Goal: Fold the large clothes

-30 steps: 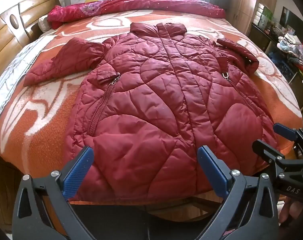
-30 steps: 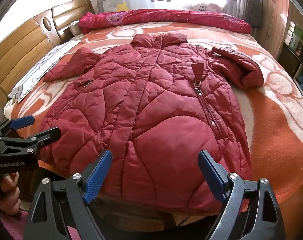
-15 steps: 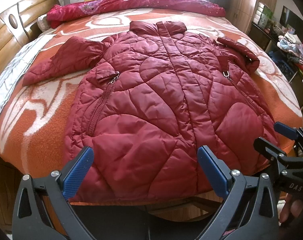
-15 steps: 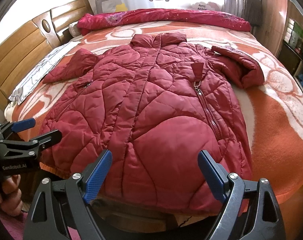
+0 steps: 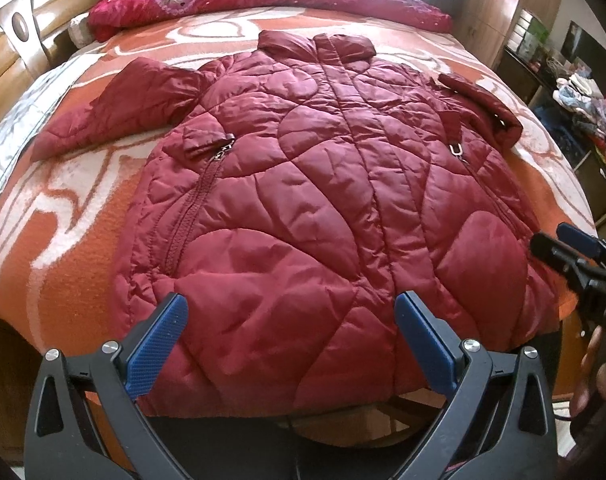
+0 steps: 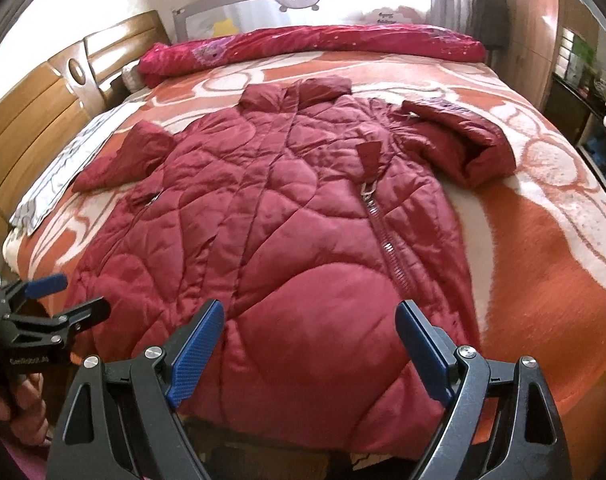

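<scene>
Roughly, largest to smallest:

Bed (image 6: pixel 543 280): covered by an orange and white patterned blanket; its near edge is cut off behind both grippers, and the far right side runs out of view.

Wooden headboard (image 6: pixel 43 112): at the left, partly cropped by the rim of the lens.

Quilted red coat (image 5: pixel 323 208): lies spread flat on the blanket, collar at the far end, hem hanging slightly over the near edge of the bed. The hem's middle is hidden behind the gripper fingers in both views.

Rolled red quilt (image 6: pixel 311 42): lies across the far end of the bed, beyond the collar; its pattern is too blurred to read.

Left sleeve (image 5: pixel 119 114): stretched out to the left on the blanket.

Right sleeve (image 6: pixel 463 140): bent back on itself at the right, cuff opening facing near; how it joins the shoulder is hard to make out.

Left gripper (image 5: pixel 291 336): fingers spread wide and holding nothing, poised just before the hem's left half; contact with the fabric cannot be told.

Right gripper (image 6: pixel 309 336): likewise wide apart and empty, before the hem's right half.

Side zips (image 6: pixel 383 236): one on each flank, the pulls small and indistinct.

Shelf clutter (image 5: pixel 583 112): far right, blurred beyond naming.
</scene>
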`<state>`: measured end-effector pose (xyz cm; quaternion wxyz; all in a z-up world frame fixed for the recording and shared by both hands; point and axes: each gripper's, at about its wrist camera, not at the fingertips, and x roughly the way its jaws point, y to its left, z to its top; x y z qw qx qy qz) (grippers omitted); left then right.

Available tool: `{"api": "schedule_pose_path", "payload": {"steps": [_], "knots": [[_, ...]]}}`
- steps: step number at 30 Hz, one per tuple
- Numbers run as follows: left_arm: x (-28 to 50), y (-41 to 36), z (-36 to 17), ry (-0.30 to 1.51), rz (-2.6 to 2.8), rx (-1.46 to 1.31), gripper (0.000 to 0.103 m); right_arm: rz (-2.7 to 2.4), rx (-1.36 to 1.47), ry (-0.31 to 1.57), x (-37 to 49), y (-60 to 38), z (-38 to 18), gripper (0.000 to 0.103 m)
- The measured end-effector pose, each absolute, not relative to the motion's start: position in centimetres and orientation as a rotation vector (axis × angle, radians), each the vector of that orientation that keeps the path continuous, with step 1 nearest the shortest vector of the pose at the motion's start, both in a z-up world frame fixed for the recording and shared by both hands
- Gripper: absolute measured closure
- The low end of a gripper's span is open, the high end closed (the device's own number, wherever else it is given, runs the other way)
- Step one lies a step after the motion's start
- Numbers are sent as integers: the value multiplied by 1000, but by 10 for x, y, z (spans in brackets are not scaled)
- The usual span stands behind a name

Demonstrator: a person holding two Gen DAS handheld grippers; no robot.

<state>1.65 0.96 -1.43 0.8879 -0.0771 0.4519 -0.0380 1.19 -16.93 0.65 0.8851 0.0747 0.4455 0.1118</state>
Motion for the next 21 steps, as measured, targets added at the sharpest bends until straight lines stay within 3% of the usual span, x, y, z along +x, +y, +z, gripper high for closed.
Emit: {"api": "schedule_pose_path", "payload": {"steps": [21], "knots": [[87, 44, -5, 918, -64, -245, 0, 71, 142, 865, 130, -254, 10, 14]]}}
